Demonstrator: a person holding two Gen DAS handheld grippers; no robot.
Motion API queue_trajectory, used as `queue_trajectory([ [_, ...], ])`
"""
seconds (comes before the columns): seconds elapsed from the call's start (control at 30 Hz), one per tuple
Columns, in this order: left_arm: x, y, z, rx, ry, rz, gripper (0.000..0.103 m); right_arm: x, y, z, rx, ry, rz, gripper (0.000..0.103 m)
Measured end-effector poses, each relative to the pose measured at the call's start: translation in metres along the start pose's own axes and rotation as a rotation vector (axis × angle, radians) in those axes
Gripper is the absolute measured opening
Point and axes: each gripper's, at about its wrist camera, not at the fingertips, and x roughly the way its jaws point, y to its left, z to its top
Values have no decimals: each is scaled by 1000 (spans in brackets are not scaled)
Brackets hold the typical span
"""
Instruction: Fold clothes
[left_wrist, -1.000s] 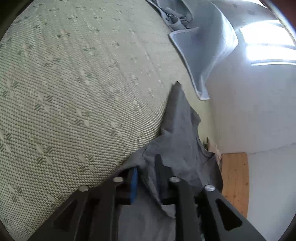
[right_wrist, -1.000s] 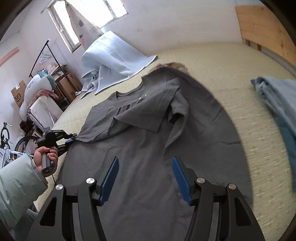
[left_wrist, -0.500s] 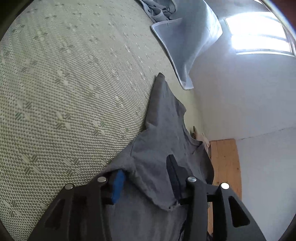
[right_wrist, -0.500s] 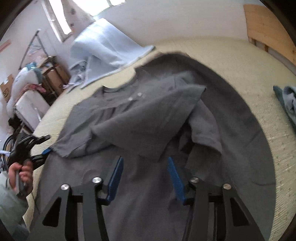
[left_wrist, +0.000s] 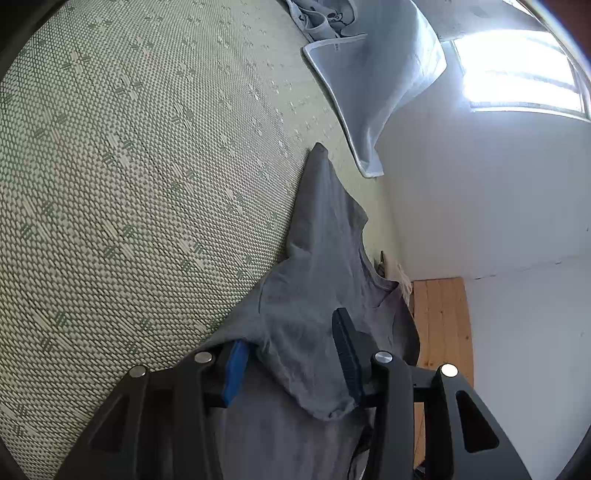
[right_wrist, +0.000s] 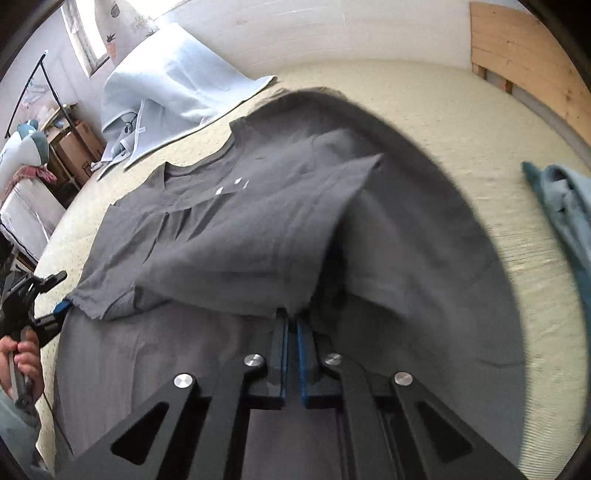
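A dark grey T-shirt (right_wrist: 229, 236) lies spread on the woven mat, its right side folded over the body. My right gripper (right_wrist: 291, 317) is shut on the edge of that folded flap. In the left wrist view the shirt's sleeve (left_wrist: 306, 321) lies between the fingers of my left gripper (left_wrist: 291, 350), which is open around it. The left gripper also shows at the far left of the right wrist view (right_wrist: 55, 295), at the sleeve's edge, held by a hand.
A pale green woven mat (left_wrist: 129, 166) covers the bed. A light blue blanket (right_wrist: 173, 88) lies heaped at the far side. A blue-grey garment (right_wrist: 569, 218) lies at the right. A wooden headboard (right_wrist: 524, 70) and white wall (left_wrist: 480, 206) border the bed.
My right gripper moved forward over the shirt and shut on the folded flap's edge. My left gripper opened wider around the sleeve.
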Motion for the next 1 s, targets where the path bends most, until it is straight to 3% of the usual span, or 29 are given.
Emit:
queue_trajectory([
  [0.27, 1, -5, 1, -2, 1, 3, 47, -7, -20, -3, -33, 147, -75, 6],
  [0.37, 1, -7, 2, -2, 3, 6, 47, -30, -21, 10, -47, 80, -74, 7],
  [0.4, 2, -8, 2, -1, 3, 8, 47, -37, -21, 17, -49, 50, -66, 20],
  [0.43, 2, -9, 2, 2, 4, 10, 47, -41, -20, 24, -55, 21, -59, 43],
  [0.47, 2, -10, 2, 5, 4, 11, 47, -43, -18, 33, -65, -4, -57, 52],
  [0.5, 2, -11, 2, 7, 5, 12, 47, -43, -16, 42, -81, -23, -61, 53],
  [0.63, 2, -12, 2, 8, 6, 14, 46, -22, -15, 72, -91, -5, -93, 52],
  [0.73, -3, -7, 0, 4, 5, 30, 31, 2, -18, 88, -80, 42, -110, 51],
  [0.77, -11, -2, -2, 2, 5, 36, 22, 6, -17, 90, -88, 53, -107, 45],
  [0.8, -13, 0, -2, -2, 5, 43, 14, 8, -16, 91, -105, 61, -105, 20],
  [0.83, -13, 2, -2, -7, 5, 49, 12, 10, -15, 92, -122, 70, -103, 5],
  [1.0, -10, 16, -18, 4, -9, 60, 6, 2, 4, 100, -244, 38, -151, 4],
])
